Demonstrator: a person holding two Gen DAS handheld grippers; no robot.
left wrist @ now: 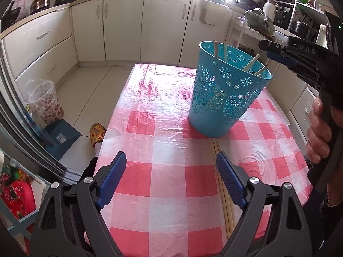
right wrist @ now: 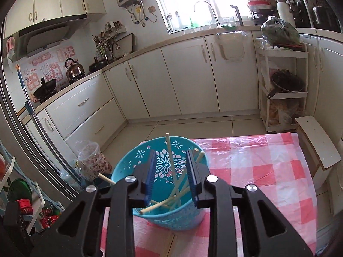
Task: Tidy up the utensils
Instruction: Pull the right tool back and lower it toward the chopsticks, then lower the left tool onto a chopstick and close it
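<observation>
A teal perforated basket [left wrist: 223, 98] stands on the red-and-white checked table [left wrist: 167, 182] and holds several wooden chopsticks [left wrist: 253, 63]. A few more chopsticks [left wrist: 224, 194] lie flat on the cloth in front of the basket, beside my left gripper's right finger. My left gripper [left wrist: 171, 171] is open and empty, low over the table. My right gripper [right wrist: 171, 177] hovers above the basket [right wrist: 186, 220] with its jaws apart and nothing between them; chopsticks [right wrist: 171, 192] lie inside below it. The right gripper also shows in the left wrist view [left wrist: 276, 52], above the basket's right rim.
White kitchen cabinets [right wrist: 171, 81] run behind the table. A patterned bin with a plastic liner [left wrist: 46, 105] and a blue dustpan [left wrist: 60, 137] stand on the floor at left. A white shelf rack [right wrist: 283, 90] with a pan stands at the right, and a stool [right wrist: 317, 141] sits next to the table.
</observation>
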